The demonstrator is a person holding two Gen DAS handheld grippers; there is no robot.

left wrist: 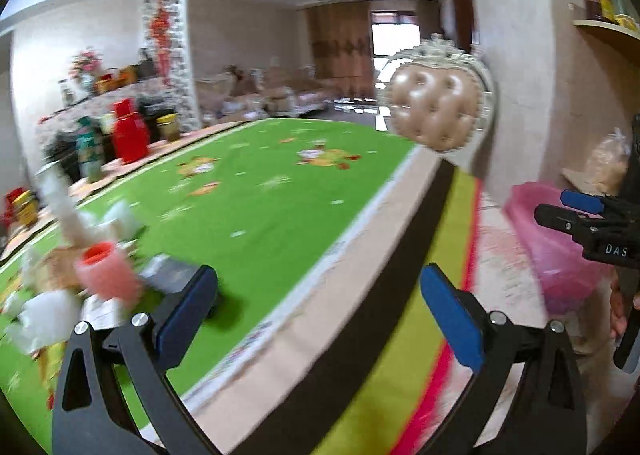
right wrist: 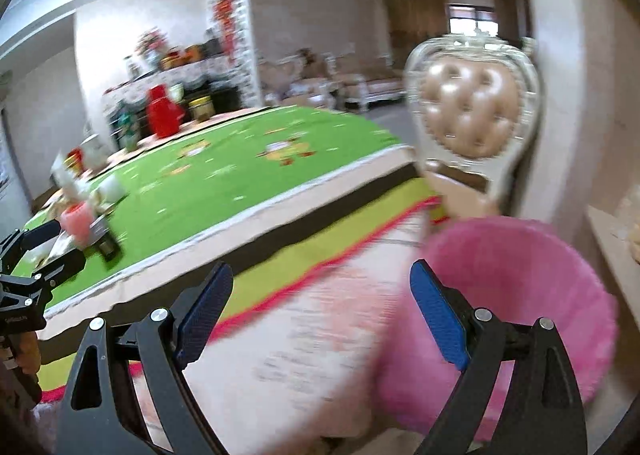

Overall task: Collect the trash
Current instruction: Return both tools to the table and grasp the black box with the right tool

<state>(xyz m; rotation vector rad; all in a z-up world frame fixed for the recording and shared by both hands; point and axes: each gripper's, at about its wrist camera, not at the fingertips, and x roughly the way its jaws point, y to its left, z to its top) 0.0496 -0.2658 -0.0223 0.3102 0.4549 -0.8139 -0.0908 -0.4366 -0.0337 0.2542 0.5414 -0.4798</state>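
Both hand-held grippers are hanging spread wide with nothing between their blue pads: the left hand-held gripper (left wrist: 316,307) over the table's near edge, the right hand-held gripper (right wrist: 320,311) beside the pink bin (right wrist: 520,295). Blurred trash (left wrist: 72,275), a pink cup with a red rim among crumpled white scraps, is lying on the green table (left wrist: 280,191), left of the left one. A tufted chair (left wrist: 436,107) is standing behind

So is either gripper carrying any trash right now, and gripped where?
No, nothing is held. The left gripper is open with only the tablecloth behind its jaws; the right gripper is open and empty beside the pink bin.
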